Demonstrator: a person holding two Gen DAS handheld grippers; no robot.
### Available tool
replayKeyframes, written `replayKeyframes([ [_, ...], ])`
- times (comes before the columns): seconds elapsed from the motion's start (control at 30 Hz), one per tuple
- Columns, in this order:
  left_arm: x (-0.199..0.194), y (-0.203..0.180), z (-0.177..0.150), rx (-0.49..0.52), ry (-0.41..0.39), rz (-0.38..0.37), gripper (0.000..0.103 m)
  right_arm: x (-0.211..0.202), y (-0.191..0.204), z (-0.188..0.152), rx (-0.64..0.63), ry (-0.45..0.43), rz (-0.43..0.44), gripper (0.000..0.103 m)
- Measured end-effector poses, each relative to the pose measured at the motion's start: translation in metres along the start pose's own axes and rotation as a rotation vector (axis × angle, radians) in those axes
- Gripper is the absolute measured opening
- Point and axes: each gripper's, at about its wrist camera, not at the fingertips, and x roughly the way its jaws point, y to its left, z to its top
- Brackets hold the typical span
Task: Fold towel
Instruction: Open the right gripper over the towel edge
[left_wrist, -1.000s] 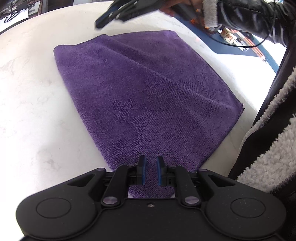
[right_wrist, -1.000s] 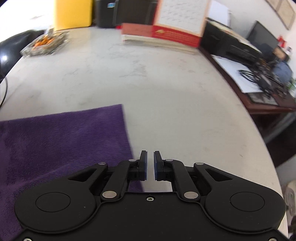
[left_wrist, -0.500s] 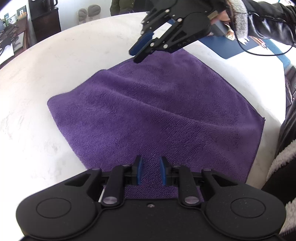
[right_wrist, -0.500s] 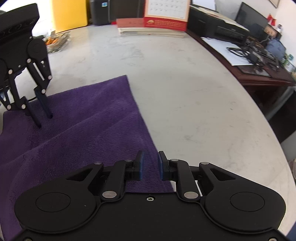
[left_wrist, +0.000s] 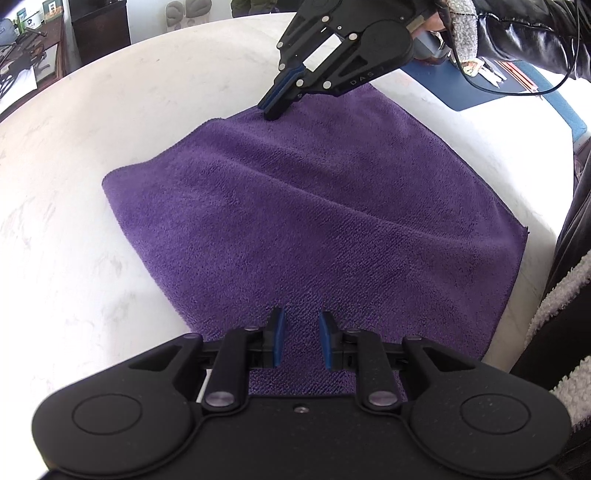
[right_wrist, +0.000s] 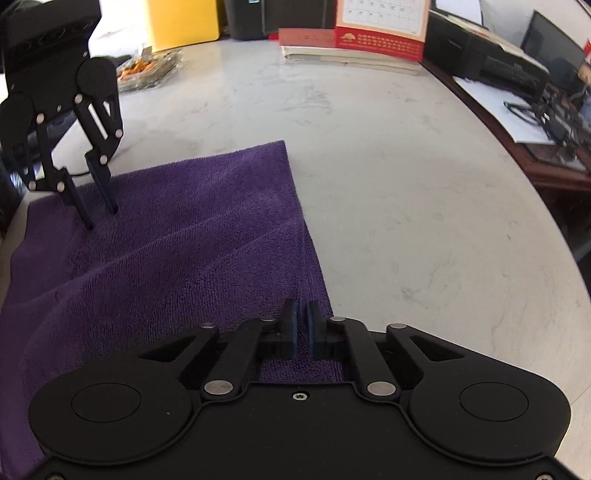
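The purple towel (left_wrist: 314, 221) lies spread under both grippers — no fold yet. The right gripper (right_wrist: 302, 325) pinches its edge; the left gripper (left_wrist: 299, 339) stands narrowly parted, gripping nothing.

left wrist: steep down, close | right wrist: same | shared: towel (left_wrist: 332, 206)

A white, marble-veined table (right_wrist: 388, 177) with a rounded edge carries a purple towel (left_wrist: 306, 229), which lies spread on it with a few soft creases, one corner close to the table's edge. Farther back on the table sit a glass dish of orange bits (right_wrist: 147, 68), a stack of books or papers (right_wrist: 347, 61) with a desk calendar (right_wrist: 380, 29) on top, and a blue mat (left_wrist: 476, 85).
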Motion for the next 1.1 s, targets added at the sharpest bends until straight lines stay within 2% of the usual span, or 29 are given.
replayKeyframes([
  [0.63, -0.001, -0.009, -0.007, 0.005, 0.005, 0.010, 0.019, 0.000, -0.004, -0.006, -0.009, -0.004, -0.111, 0.005],
  [0.77, -0.002, -0.011, -0.008, 0.020, 0.012, 0.011, 0.019, -0.009, -0.008, -0.010, 0.038, -0.008, -0.150, 0.014],
  [0.83, 0.000, -0.011, -0.007, 0.025, 0.015, 0.011, 0.019, -0.018, -0.010, -0.016, 0.071, -0.021, -0.172, 0.014],
  [1.03, 0.000, -0.011, -0.005, 0.032, 0.025, 0.009, 0.019, -0.034, -0.011, -0.038, 0.123, -0.003, -0.150, 0.015],
  [1.1, 0.000, -0.011, -0.004, 0.032, 0.028, 0.009, 0.019, -0.033, -0.012, -0.042, 0.125, 0.004, -0.132, 0.020],
])
